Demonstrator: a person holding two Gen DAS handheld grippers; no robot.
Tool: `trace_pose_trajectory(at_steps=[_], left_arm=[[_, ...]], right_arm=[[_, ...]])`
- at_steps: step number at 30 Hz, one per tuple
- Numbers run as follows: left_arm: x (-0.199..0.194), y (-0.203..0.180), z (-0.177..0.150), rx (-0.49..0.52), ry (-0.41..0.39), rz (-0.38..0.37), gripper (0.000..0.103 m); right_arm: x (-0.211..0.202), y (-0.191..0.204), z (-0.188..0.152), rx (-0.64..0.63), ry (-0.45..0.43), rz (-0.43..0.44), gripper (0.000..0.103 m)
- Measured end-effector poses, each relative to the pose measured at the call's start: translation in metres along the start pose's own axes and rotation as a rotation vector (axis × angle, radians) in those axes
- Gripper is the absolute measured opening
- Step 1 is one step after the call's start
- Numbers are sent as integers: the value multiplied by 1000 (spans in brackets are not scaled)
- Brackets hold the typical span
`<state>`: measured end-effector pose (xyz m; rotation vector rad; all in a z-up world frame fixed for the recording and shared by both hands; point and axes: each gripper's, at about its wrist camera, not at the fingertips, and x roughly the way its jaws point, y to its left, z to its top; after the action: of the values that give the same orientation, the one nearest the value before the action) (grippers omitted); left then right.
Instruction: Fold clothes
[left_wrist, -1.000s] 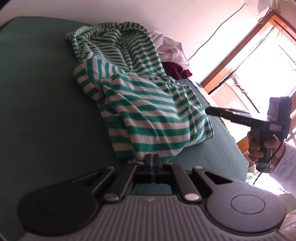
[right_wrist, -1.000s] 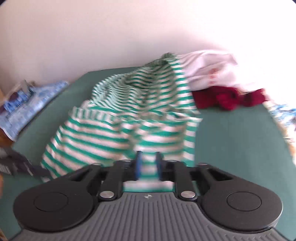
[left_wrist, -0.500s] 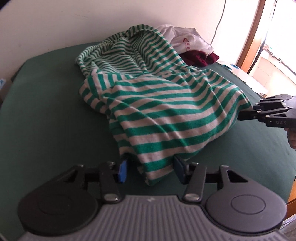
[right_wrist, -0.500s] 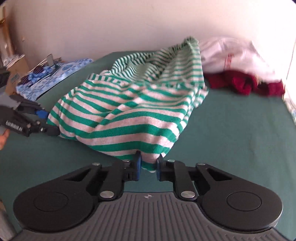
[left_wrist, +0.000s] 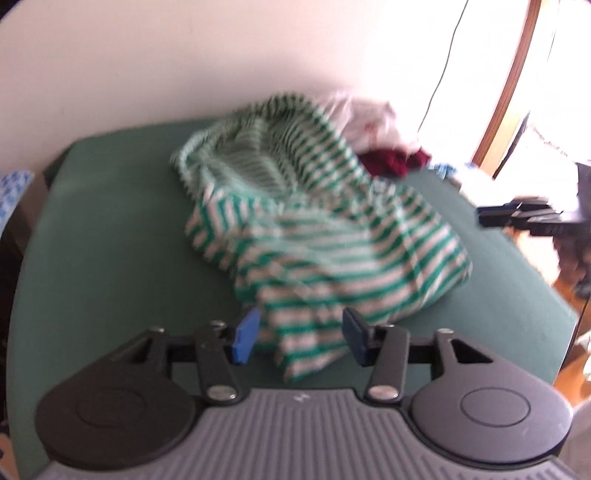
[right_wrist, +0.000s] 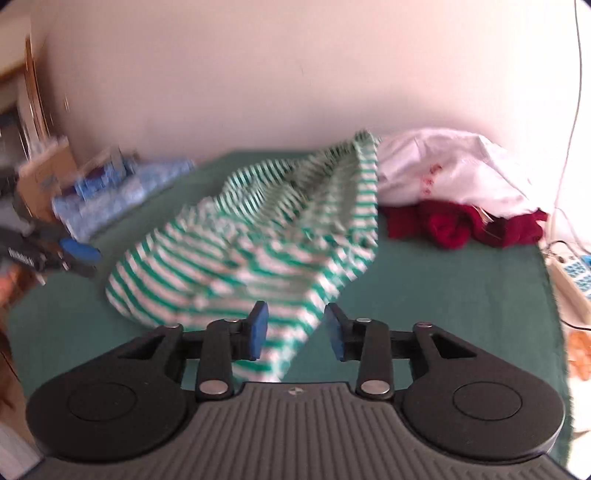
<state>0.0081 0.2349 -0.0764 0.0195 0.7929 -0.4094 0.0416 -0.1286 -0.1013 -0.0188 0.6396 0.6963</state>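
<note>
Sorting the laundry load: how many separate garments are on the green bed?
3. The striped shirt lies in the middle; the white garment sits by the wall, with the dark red garment in front of it. More may be hidden underneath.

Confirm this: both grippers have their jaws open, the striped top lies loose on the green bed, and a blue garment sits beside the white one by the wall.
Wrong on one point: the garment beside the white one is dark red, not blue, as the right wrist view shows. The rest stands: left gripper and right gripper have open jaws, and the striped top lies loose on the green bed.
</note>
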Motion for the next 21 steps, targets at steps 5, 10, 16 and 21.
trace_pose_trajectory(at_steps=[5,10,16,21], left_arm=[[42,-13,26,35,-47,12,78],[59,5,13,37,-10,-12,79],[71,15,40,34,-42,-47,92],[89,12,42,126,1,-47,90]], right_arm=[[81,3,3,48,56,-66,13],[97,-18,8,138,114,-76,1],[117,-24,36,257,71,-65,9],[128,-41,43,344,116,-85,1]])
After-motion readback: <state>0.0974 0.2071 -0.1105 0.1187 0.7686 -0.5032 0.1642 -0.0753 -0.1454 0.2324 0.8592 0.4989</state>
